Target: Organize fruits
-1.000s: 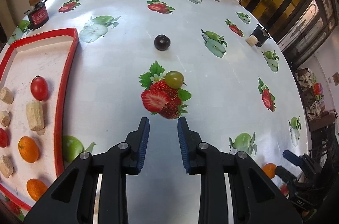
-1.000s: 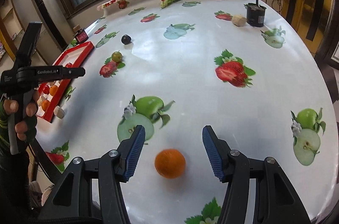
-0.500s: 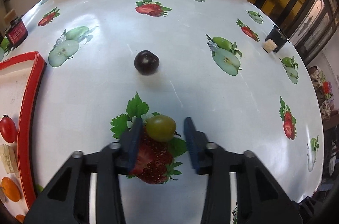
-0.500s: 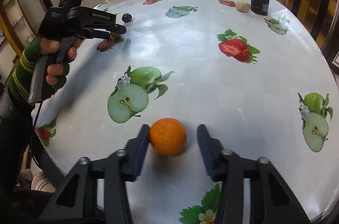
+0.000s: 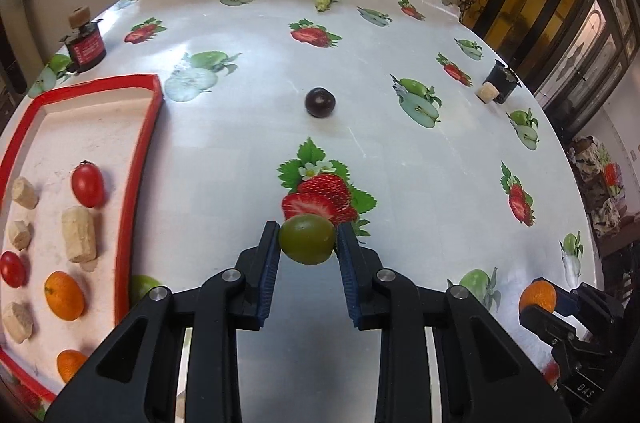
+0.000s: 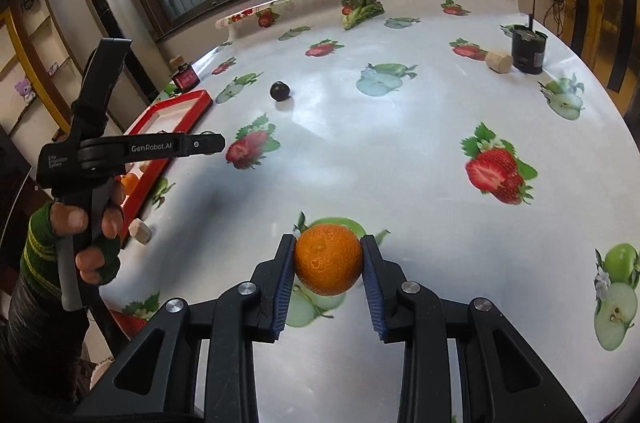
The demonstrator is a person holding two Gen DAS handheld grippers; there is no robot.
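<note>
My left gripper [image 5: 307,243] is shut on a green grape-like fruit [image 5: 307,239] and holds it above the table. My right gripper [image 6: 328,259] is shut on an orange [image 6: 328,259], lifted off the cloth; that orange also shows in the left wrist view [image 5: 537,297]. A dark plum [image 5: 319,102] lies on the table ahead, also in the right wrist view [image 6: 279,90]. The red-rimmed tray [image 5: 140,151] at the left holds cherry tomatoes [image 5: 87,183], oranges [image 5: 64,295] and several cork pieces [image 5: 79,233].
A red-labelled black canister [image 5: 86,45] stands beyond the tray. A black cup [image 5: 502,85] with a cork [image 5: 487,93] beside it sits at the right. A cork piece [image 6: 140,230] lies outside the tray. The left gripper's handle and hand [image 6: 86,183] show in the right wrist view.
Both grippers closed on their fruits and lifted them: the left took the green fruit off the printed strawberry, the right took the orange. The left gripper drew back toward the tray.
</note>
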